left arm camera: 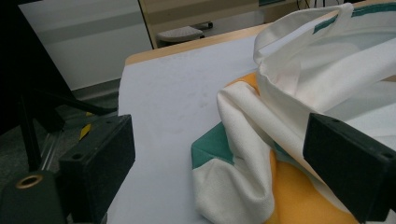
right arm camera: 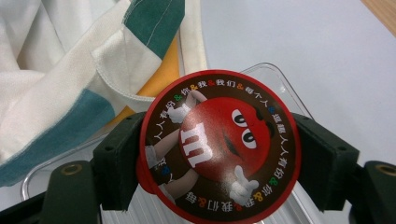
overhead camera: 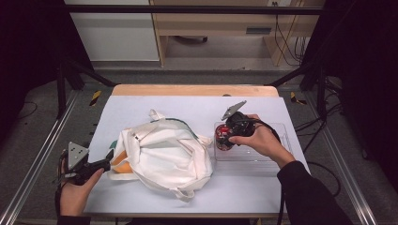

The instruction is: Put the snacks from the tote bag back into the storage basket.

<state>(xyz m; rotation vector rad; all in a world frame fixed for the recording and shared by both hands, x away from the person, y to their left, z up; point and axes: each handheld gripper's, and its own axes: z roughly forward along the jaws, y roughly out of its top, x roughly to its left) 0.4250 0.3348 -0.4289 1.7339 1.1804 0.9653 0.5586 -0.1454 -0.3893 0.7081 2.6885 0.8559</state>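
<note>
My right claw (right arm camera: pixel 219 154) grips the round red candy tin with a cartoon lid (right arm camera: pixel 218 145), holding it over the clear plastic tray (overhead camera: pixel 270 157) at three o'clock of the white cloth bag (overhead camera: pixel 164 157). My left claw (left arm camera: pixel 224 163) gapes open at the bag's nine o'clock edge.

A round red tub (right arm camera: pixel 217 144) was clamped between the black jaws of the right gripper (right arm camera: pixel 218 161), its printed lid turned to the camera. A clear tray (right arm camera: pixel 280 77) was seen beneath it, a cloth bag (right arm camera: pixel 70 70) beside.
</note>
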